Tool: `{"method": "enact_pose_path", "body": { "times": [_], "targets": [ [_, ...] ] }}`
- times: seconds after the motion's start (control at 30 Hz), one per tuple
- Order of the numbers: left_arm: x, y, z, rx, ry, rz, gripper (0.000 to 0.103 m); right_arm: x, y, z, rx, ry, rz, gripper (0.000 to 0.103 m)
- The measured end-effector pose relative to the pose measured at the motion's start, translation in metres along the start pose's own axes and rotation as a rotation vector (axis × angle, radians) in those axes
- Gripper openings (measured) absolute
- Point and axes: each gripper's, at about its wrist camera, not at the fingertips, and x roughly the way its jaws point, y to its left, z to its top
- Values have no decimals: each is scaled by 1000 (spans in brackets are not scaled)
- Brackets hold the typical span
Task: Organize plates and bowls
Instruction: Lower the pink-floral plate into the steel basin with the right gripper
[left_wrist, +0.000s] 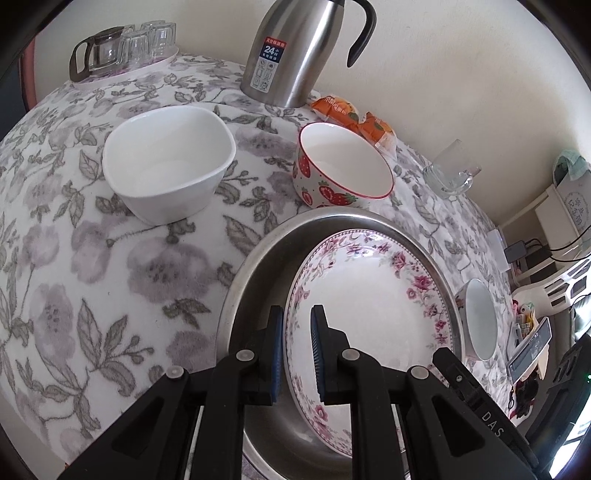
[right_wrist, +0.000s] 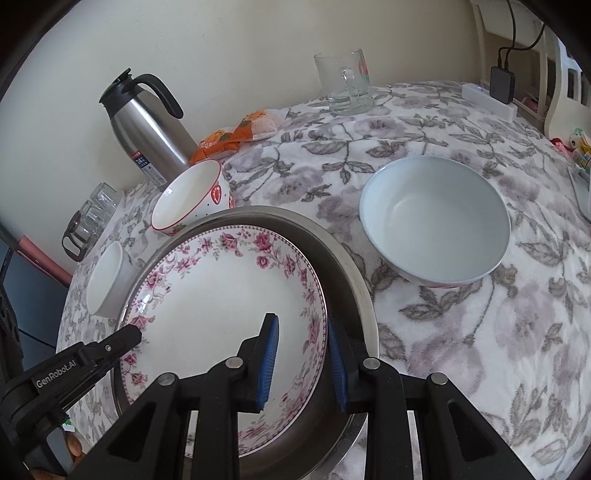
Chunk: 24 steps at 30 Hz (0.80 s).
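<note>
A white plate with a pink floral rim (left_wrist: 369, 306) (right_wrist: 221, 295) lies inside a wide steel basin (left_wrist: 258, 280) (right_wrist: 347, 266). My left gripper (left_wrist: 297, 350) is shut on the plate's left rim, one pad inside and one outside. My right gripper (right_wrist: 303, 363) straddles the opposite rim and looks shut on it. On the flowered cloth stand a white squarish bowl (left_wrist: 166, 166) (right_wrist: 105, 280), a strawberry-patterned bowl (left_wrist: 343, 162) (right_wrist: 188, 199) and a pale blue bowl (right_wrist: 436, 221) (left_wrist: 480, 321).
A steel thermos jug (left_wrist: 291, 48) (right_wrist: 147, 125) stands against the back wall beside an orange snack bag (left_wrist: 354, 114). A glass mug (right_wrist: 345, 83) stands at the back. A tray with a glass pot and cups (left_wrist: 122, 48) occupies the far left corner.
</note>
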Motion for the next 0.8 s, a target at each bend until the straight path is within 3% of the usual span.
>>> {"method": "enact_pose_path", "body": {
  "times": [0.63,0.8],
  "targets": [
    [4,5,-2,-10,33,20,14,-2,5,-2,-68,8,-21,28],
    [-3,3,-1,2,4,13,14,-4,6,-3,-83,5,-21,29]
  ]
}}
